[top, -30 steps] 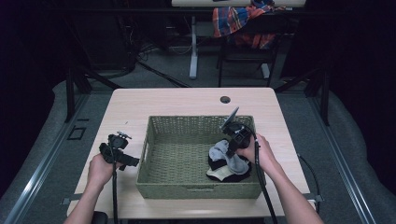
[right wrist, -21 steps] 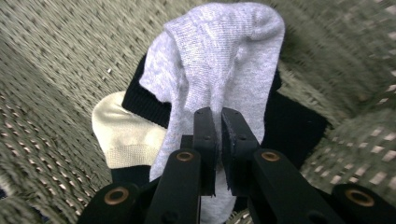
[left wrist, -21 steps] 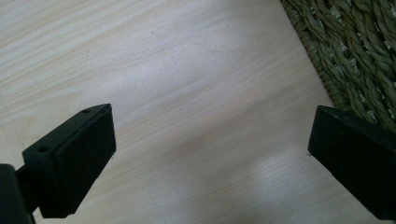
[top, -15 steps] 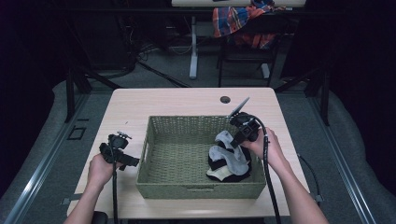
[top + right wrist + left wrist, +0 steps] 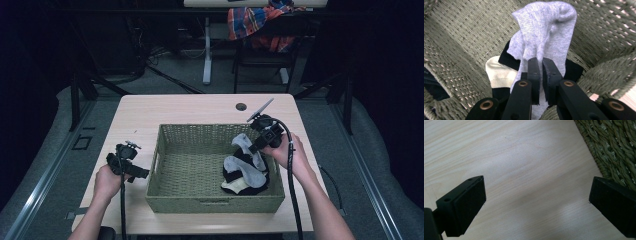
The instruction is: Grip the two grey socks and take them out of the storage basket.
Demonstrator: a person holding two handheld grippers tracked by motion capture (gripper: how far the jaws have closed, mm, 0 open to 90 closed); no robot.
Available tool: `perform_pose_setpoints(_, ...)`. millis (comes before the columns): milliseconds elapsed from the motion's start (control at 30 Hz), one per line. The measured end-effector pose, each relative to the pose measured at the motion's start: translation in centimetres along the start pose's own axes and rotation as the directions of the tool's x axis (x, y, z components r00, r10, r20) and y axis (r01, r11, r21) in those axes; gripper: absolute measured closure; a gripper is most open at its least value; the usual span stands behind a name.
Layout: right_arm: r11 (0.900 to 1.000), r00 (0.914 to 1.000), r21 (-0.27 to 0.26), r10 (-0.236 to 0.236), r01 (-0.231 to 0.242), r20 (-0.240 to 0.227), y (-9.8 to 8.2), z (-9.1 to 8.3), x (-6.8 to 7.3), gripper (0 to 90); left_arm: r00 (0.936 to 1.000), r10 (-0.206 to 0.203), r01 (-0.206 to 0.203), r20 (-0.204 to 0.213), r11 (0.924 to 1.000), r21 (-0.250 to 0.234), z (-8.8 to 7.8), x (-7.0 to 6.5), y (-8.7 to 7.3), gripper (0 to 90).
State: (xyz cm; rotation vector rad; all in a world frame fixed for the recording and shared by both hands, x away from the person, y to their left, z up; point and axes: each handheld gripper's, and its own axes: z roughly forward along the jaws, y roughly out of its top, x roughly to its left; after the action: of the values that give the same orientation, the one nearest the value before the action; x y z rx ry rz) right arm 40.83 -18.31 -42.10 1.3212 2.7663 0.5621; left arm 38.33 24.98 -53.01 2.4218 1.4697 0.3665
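A green woven basket (image 5: 180,165) stands on the light wooden table (image 5: 190,107). A heap of socks (image 5: 245,172) in black, cream and pale grey lies in its right half. My right gripper (image 5: 250,147) hangs over that heap, shut on a pale grey sock (image 5: 546,37) and holding it above the others. In the right gripper view the pads pinch the grey cloth, with a black sock (image 5: 506,58) and a cream sock (image 5: 499,72) below. My left gripper (image 5: 142,174) rests left of the basket, jaws wide apart over bare wood (image 5: 524,170), nothing between them.
The basket's left half holds nothing. A small dark round hole (image 5: 241,106) sits near the table's far edge. Beyond the table stand a chair with a plaid cloth (image 5: 260,22) and desk legs. The basket wall (image 5: 614,147) lies just right of my left gripper.
My right gripper has risen with the grey sock, drawing it up out of the heap. The left gripper has stayed where it was.
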Motion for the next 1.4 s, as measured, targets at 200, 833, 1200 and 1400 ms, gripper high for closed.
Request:
perform_pose_setpoints(200,0.999,1.0000,-0.031,-0.008,0.008,0.005,-0.1,-0.9,-0.1,85.5,1.0000,-0.001,0.001,0.001,1.0000,0.000,0.0,0.0,0.0,1.0)
perform_pose_setpoints(833,0.996,0.9991,-0.089,0.033,-0.031,0.026,-1.2,-4.0,-1.7,85.5,1.0000,-0.001,0.001,-0.003,1.0000,-0.002,0.0,-0.1,0.0,1.0)
perform_pose_setpoints(1200,0.990,0.9961,-0.115,0.082,-0.077,0.034,-2.3,-5.6,-3.2,85.4,1.0000,-0.001,0.001,0.000,1.0000,0.000,0.0,0.0,0.0,1.0)
perform_pose_setpoints(1400,0.988,0.9931,-0.116,0.106,-0.099,0.051,-2.9,-6.0,-4.2,85.3,1.0000,-0.002,0.002,-0.002,1.0000,-0.004,0.0,0.0,0.0,1.0)
